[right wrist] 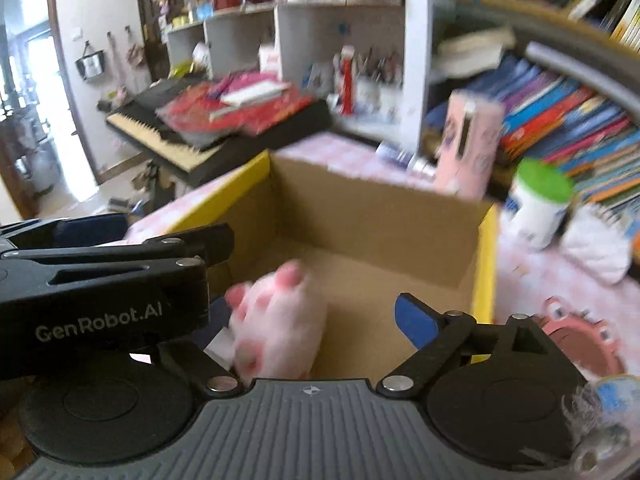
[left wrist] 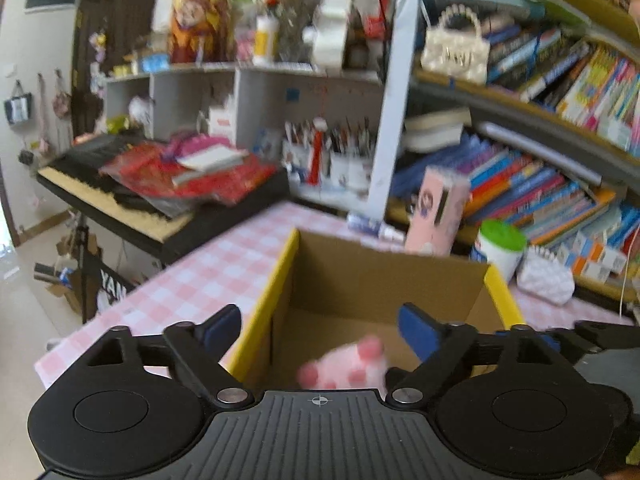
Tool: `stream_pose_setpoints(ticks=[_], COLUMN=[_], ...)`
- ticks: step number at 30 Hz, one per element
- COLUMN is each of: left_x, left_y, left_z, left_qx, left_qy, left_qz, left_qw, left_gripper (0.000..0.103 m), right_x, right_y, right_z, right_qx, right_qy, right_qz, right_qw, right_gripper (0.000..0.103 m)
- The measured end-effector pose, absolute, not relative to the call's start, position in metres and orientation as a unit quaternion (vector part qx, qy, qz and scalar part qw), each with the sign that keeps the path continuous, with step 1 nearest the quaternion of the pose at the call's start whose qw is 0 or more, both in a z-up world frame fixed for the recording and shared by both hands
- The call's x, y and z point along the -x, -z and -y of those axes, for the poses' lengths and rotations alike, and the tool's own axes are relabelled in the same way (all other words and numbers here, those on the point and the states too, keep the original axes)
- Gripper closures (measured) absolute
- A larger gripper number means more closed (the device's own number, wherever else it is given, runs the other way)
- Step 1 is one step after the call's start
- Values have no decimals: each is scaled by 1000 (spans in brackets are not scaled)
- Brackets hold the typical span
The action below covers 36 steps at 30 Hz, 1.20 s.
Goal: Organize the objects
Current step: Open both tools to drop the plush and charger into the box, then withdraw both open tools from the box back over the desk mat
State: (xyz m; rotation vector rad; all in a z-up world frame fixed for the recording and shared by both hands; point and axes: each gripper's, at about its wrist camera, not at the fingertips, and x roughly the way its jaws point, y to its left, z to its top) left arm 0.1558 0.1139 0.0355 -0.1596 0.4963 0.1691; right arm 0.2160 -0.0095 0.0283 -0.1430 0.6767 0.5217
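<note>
The fluffy pink paw-shaped plush toy [right wrist: 276, 320] is inside the brown cardboard box with yellow edges [right wrist: 485, 256]; both the left gripper [left wrist: 320, 330] and right gripper [right wrist: 316, 316] are wide open, holding nothing; better lift them straight up, clear of the box walls

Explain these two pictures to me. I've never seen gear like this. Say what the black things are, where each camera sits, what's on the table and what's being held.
The black things are hand-held grippers, one in each of a person's hands, each with two blue-padded fingers and a wide-angle camera looking along them. One picture comes from the left gripper, the other from the right gripper; the left one also juts into the right view. On the pink checked tablecloth stands an open cardboard box with yellow edges. A pink plush paw lies blurred inside it. Both grippers stand open above the box and hold nothing. Beside the box are a pink carton and a green-lidded tub, with bookshelves behind.
</note>
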Motion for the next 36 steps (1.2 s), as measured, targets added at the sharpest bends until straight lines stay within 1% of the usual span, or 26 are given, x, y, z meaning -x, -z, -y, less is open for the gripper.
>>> stream_pose_setpoints(ticks=[3,6,8,13,21,36], left_x=[-138,-120,-109,-82,-45,2], left_y=[-42,-43,-42,-31,-16,-2], left_z=[-117,-122,-126,-128,-125,-123], left_qx=[78,77,77,70,45,15], left_qy=[-92,-106,-112,-123,-130,-121], left_qz=[-229,-222,-224,-234,-257,-289], left_qw=[966,966,965,962,956,949], left_gripper=[7,5,5,4,4,4], right_x=[-198,-180,-164,-126,-79,-21], right_y=[-38,-45,-47,-42,-19,-3], right_z=[11,16,20,28,30,45], right_qx=[73,79,87,114,122,120], right_qy=[-223,-196,-172,-109,-66,21], right_qz=[-308,-292,-277,-250,-269,-291], right_qw=[922,933,941,955,953,949], right_gripper=[6,5,3,3,3,3])
